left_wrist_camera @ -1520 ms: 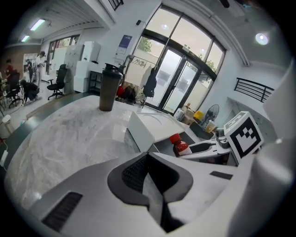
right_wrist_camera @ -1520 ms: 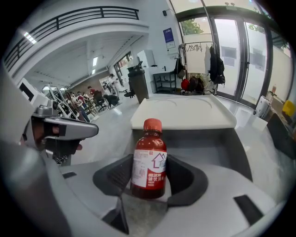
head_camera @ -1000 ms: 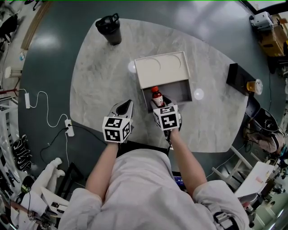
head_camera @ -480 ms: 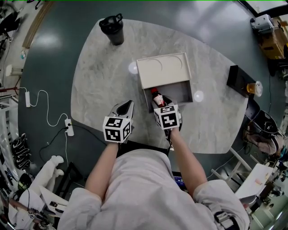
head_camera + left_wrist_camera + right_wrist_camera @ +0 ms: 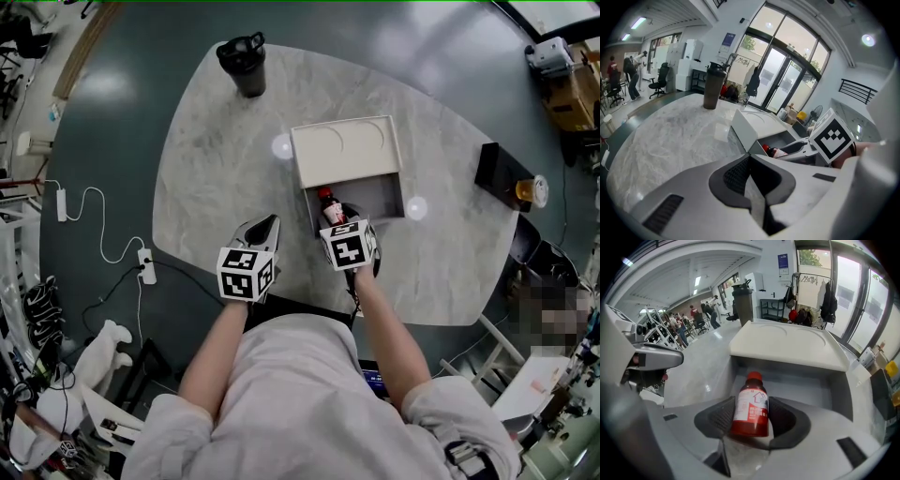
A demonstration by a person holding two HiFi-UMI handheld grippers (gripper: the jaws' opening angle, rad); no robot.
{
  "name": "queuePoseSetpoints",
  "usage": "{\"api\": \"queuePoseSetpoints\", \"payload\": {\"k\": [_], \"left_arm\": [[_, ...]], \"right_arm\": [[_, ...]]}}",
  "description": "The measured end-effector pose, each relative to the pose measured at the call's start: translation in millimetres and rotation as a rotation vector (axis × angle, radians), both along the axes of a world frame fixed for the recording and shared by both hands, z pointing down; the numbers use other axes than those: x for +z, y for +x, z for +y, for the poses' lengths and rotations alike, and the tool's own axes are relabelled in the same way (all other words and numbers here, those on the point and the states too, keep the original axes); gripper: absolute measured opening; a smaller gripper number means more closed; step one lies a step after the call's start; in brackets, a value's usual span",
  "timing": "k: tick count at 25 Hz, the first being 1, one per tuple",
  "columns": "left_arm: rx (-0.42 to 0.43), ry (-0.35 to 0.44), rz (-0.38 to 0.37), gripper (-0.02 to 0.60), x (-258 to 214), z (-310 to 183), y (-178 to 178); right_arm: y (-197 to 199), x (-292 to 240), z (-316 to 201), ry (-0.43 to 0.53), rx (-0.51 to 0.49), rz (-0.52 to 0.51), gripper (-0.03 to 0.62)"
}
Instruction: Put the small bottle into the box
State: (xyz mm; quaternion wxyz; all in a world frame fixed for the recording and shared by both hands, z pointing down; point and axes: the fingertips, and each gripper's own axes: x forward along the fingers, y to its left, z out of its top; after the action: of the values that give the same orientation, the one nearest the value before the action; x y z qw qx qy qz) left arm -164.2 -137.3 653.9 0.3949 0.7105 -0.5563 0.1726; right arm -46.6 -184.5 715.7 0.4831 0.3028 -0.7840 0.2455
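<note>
A small bottle of red liquid with a red cap and white label stands upright between the jaws of my right gripper, which is shut on it. It hangs over the open grey inside of the box, whose white lid lies slid back over the far half. My left gripper rests left of the box near the table's front edge. Its jaws are shut on nothing. From there I see the bottle and the box.
A black shaker cup stands at the far left of the marble table. At the right edge lies a black block with a cup of orange drink. The table's front edge runs just under both grippers.
The right gripper has carried the bottle a little lower and further into the box opening. The left gripper has stayed where it was.
</note>
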Motion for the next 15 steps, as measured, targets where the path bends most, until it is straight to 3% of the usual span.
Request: {"api": "queuePoseSetpoints", "payload": {"k": [9,15], "left_arm": [[-0.003,0.012,0.002,0.021,-7,11,-3],[0.010,0.040,0.012,0.021,-17,21,-3]], "right_arm": [[-2,-6,7,0.005,-0.022,0.015,0.236],[10,-36,11,0.112,0.038,-0.049,0.235]]}}
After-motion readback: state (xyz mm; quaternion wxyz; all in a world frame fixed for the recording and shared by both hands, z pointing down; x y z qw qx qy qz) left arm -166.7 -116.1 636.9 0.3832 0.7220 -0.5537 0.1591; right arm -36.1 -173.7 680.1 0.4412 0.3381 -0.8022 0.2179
